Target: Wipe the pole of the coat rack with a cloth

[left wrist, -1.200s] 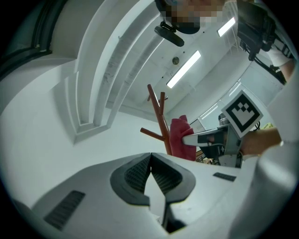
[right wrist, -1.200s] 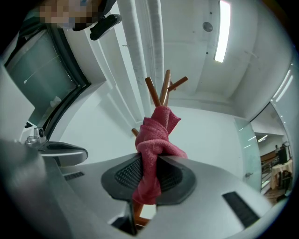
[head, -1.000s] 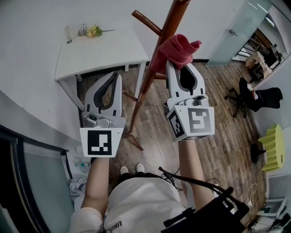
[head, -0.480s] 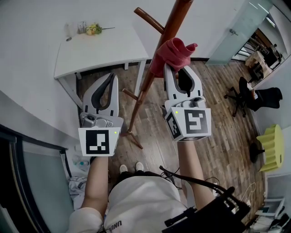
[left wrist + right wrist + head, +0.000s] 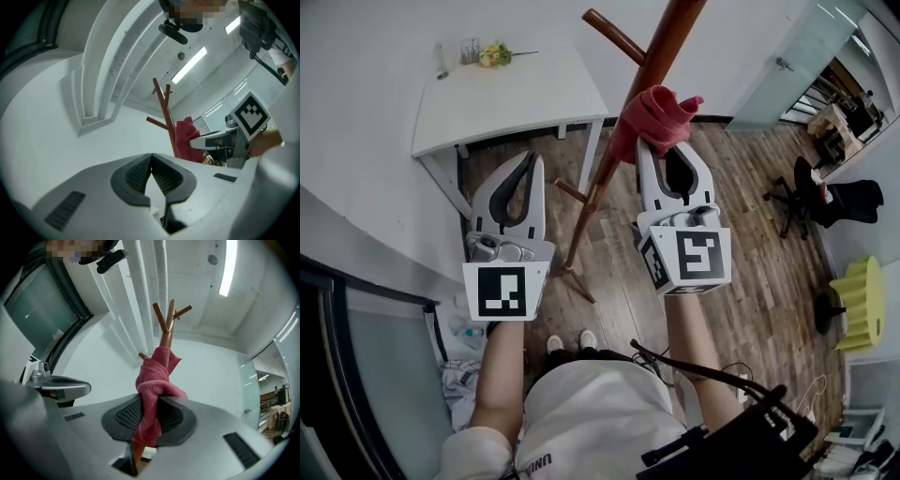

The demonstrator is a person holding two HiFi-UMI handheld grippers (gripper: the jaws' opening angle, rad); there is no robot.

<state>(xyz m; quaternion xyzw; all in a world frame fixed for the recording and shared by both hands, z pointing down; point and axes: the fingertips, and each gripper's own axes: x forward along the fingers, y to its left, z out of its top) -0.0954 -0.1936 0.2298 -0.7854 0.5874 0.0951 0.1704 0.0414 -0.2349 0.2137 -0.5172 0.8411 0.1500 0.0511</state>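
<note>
The red cloth [image 5: 654, 112] is bunched against the brown pole [image 5: 667, 45] of the coat rack, on the pole's right side in the head view, just below an angled peg [image 5: 613, 32]. The right tongs [image 5: 664, 145] are clamped on it. In the right gripper view a fold of the cloth [image 5: 151, 390] runs down between the two dark pads [image 5: 126, 414], the rest is knotted above the tips, and the pole [image 5: 165, 336] rises behind. The left tongs [image 5: 531, 157] are held to the left of the pole, apart from it, their tips pressed together with nothing between them. Beyond them a white worktop [image 5: 516, 108] stands by the wall, with a small bunch of flowers [image 5: 494, 59] near its far edge. The rack's feet [image 5: 574, 277] rest on a wood floor [image 5: 750, 216].
</note>
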